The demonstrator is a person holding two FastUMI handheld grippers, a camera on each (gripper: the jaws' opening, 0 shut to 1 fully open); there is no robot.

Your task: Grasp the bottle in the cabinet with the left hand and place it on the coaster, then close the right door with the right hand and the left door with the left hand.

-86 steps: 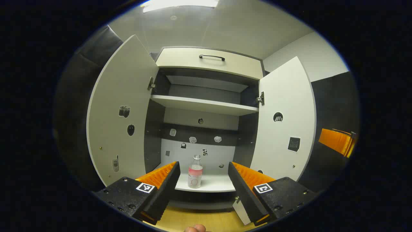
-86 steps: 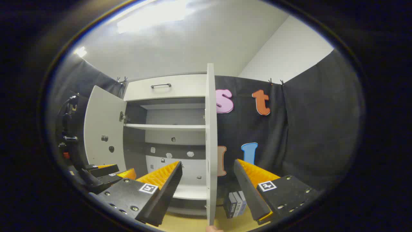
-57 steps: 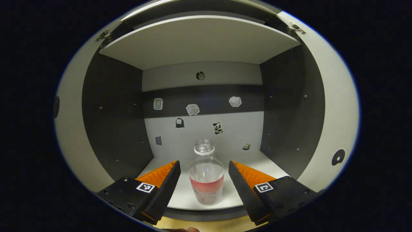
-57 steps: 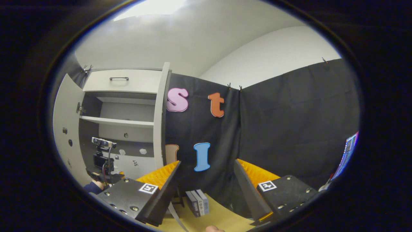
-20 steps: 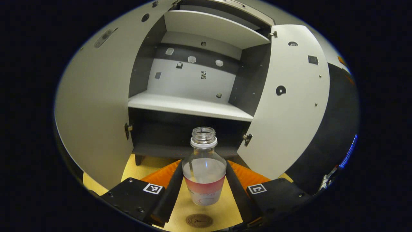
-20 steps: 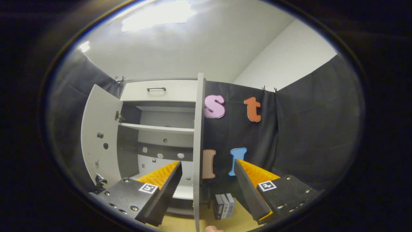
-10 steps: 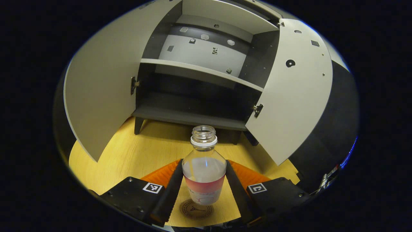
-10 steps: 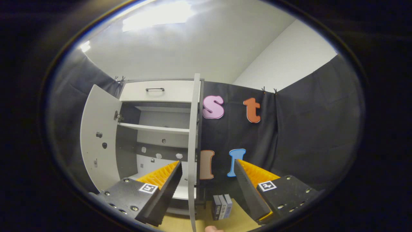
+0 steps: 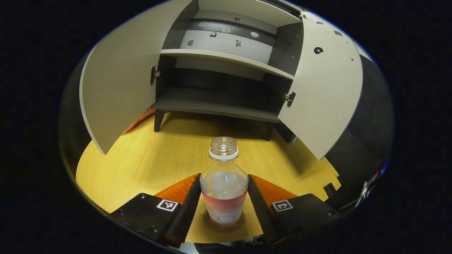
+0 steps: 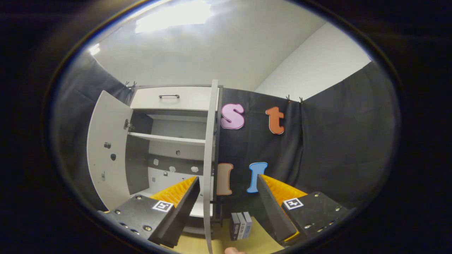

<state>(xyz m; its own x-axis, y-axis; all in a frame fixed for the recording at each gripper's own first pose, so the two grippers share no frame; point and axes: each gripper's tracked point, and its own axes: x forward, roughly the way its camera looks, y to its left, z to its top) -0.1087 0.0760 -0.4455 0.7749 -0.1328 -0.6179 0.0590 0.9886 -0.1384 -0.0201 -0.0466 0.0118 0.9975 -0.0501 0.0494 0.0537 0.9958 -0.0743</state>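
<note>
In the left gripper view, a clear uncapped bottle (image 9: 223, 183) with a red label stands upright between my left gripper's (image 9: 223, 188) fingers, which press on both its sides. Its base sits over the round brown coaster (image 9: 212, 223) on the wooden table. Behind it stands the cabinet with its left door (image 9: 118, 77) and right door (image 9: 323, 88) both swung open. In the right gripper view, my right gripper (image 10: 227, 188) is open and empty, and the right door (image 10: 209, 158) shows edge-on just ahead of it. The left door (image 10: 107, 148) stands open farther left.
The wooden table (image 9: 152, 158) stretches in front of the cabinet, which stands on short legs. A shelf (image 9: 226, 58) crosses the cabinet's inside. A small stack of boxes (image 10: 241, 224) lies on the table right of the cabinet. A drawer with a handle (image 10: 168, 96) tops it.
My left gripper closed on the bottle, drew it out of the cabinet and lowered it over the coaster. The right gripper has hardly moved in the last second.
</note>
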